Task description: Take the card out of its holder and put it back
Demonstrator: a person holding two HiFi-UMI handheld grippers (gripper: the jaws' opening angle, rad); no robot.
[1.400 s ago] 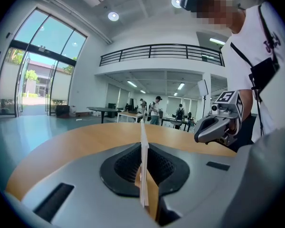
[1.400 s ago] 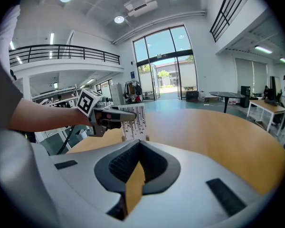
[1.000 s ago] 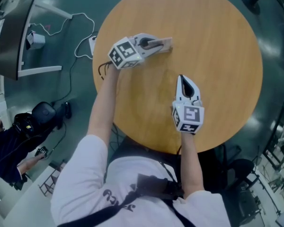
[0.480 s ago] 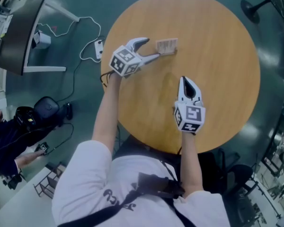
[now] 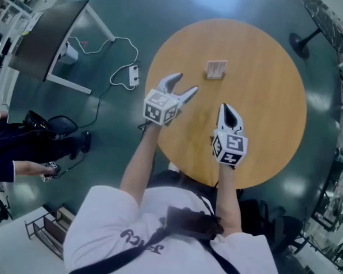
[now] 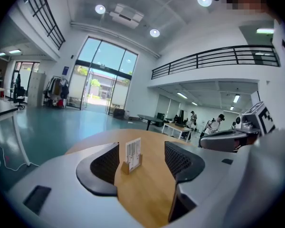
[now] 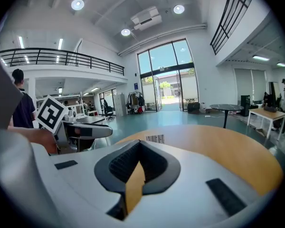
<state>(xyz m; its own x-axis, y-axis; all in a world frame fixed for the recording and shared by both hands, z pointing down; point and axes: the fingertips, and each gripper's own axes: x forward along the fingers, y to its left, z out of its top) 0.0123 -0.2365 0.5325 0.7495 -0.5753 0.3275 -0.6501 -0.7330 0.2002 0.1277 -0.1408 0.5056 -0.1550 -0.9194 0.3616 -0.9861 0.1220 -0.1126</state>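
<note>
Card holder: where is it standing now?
Head view: card holder stands alone on the round table, far half, beyond the left gripper, whose jaws have just been opening, nothing gripped.

The table (image 5: 274, 67) is warm tan wood. The card (image 6: 133, 150) is white, ruled with fine dark stripes — its holder (image 6: 128, 167) is pale wood. The floor (image 5: 120, 16) is glossy dark teal. The desk (image 5: 48, 36) is dark grey on white legs. The shirt (image 5: 103, 227) is white — its strap (image 5: 186, 221) black.
</note>
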